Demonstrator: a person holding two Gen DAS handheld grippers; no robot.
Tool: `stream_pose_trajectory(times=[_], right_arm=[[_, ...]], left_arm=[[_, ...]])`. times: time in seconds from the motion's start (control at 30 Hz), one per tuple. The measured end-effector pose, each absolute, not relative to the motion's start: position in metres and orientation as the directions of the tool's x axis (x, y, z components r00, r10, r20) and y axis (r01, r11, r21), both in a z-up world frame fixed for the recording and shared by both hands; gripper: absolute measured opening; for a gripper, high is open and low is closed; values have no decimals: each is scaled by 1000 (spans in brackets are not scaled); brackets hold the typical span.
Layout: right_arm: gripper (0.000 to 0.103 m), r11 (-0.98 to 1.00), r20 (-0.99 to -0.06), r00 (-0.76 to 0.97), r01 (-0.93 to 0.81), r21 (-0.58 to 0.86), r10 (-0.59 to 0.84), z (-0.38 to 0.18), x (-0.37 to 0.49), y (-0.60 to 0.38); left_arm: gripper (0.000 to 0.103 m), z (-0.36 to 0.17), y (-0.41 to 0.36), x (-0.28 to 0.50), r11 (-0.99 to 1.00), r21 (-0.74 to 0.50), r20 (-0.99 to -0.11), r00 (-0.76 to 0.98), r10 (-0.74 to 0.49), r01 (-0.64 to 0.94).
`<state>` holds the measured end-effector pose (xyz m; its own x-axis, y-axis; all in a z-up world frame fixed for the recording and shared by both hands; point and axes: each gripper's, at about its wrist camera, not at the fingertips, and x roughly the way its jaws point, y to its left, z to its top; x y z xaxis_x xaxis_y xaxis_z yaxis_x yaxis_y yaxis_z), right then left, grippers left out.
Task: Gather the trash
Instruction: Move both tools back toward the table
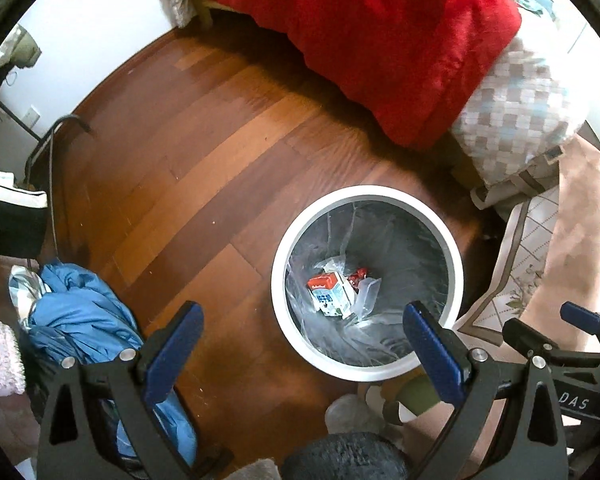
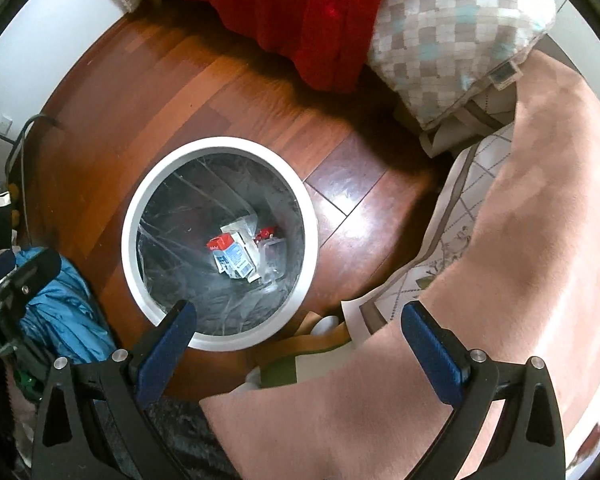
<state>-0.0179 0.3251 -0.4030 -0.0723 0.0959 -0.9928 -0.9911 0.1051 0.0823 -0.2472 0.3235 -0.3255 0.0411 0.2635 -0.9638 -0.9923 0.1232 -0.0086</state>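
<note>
Both grippers (image 1: 302, 344) (image 2: 298, 342) spread empty above lined bin (image 1: 278, 280); pink blanket (image 2: 540, 240) mostly in right view.

The floor (image 2: 172, 80) is glossy wooden plank, shining beside the bin (image 2: 134, 216), whose smooth white plastic rim holds a crinkled clear film liner (image 1: 400, 240). Inside lies a printed paper carton (image 1: 330, 292); behind the bin hangs a plush red blanket (image 1: 380, 40).

Left gripper (image 1: 302, 344) over a bin (image 1: 367, 192) on a wooden floor (image 1: 204, 168)

Its blue pads stand wide apart with nothing between them. The white bin, at about 4 o'clock, is lined with clear plastic and holds a milk carton (image 1: 330, 292) and a red wrapper (image 1: 358, 274). A red blanket (image 1: 380, 40) hangs at 1 o'clock, blue cloth (image 1: 80, 312) lies at 8 o'clock, and the right gripper (image 1: 580, 320) shows at 4 o'clock.
</note>
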Motion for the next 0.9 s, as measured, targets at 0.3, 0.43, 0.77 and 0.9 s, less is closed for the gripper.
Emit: stream_pose_trajectory(times=[0.3,0.43,0.77,0.9], right_arm=[[103,108,-977,-92,-988,115,192,-346,-12,298],[103,122,-958,-122,-980,158,260,-312,-4,279],[103,187,-847,-220,-920,345,484,-208,43,201],[103,281,-838,-194,-883,376,510,-191,91,152]], left_arm=[[102,-268,293,-246,152,-13,-929,68,365,-988],[102,-233,275,-243,172,-15,-902,88,422,-985],[102,-158,213,-206,248,-40,-830,171,532,-968],[102,-166,184,-156,329,-56,-830,227,509,-943]])
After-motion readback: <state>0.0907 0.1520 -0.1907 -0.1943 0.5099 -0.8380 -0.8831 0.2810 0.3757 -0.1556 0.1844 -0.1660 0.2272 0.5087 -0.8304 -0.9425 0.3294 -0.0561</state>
